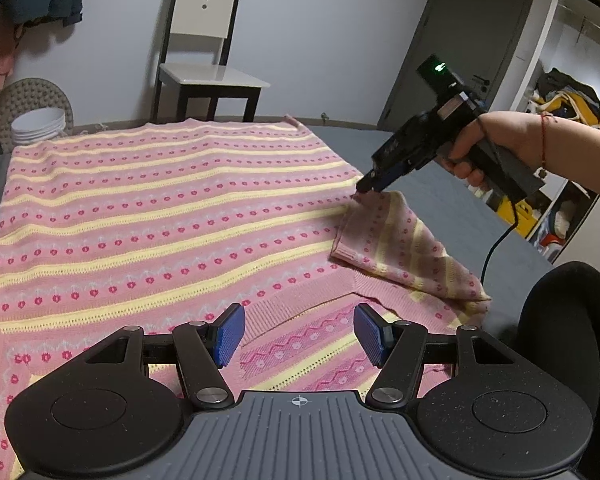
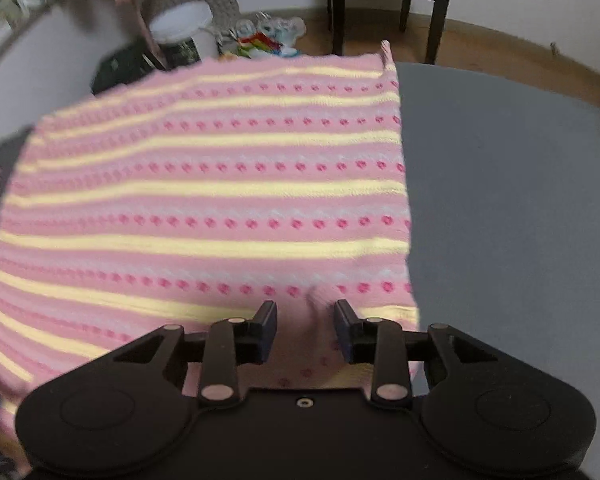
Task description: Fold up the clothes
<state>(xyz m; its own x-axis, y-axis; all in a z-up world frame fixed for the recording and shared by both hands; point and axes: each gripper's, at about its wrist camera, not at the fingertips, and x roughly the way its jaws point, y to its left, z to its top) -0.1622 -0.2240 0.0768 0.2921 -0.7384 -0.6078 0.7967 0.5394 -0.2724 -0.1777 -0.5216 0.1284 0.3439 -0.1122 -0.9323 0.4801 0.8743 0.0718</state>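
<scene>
A pink knit sweater (image 1: 160, 208) with yellow stripes and red dots lies flat on the grey bed (image 1: 440, 176). Its right sleeve (image 1: 404, 248) is lifted and drawn over the body. A hand holds my right gripper (image 1: 364, 189), whose tip pinches the sleeve's end. In the right wrist view the sweater (image 2: 204, 200) is blurred, and the right gripper (image 2: 306, 320) has pink sleeve cloth (image 2: 312, 364) bunched between its narrowed fingers. My left gripper (image 1: 300, 332) hovers open over the neckline, holding nothing.
A white-seated chair (image 1: 208, 68) stands beyond the bed's far edge, with stacked white bowls (image 1: 40, 124) at the left. A grey door (image 1: 460, 40) and an open closet with clothes (image 1: 568, 100) are on the right. Bare grey bed (image 2: 500, 200) lies right of the sweater.
</scene>
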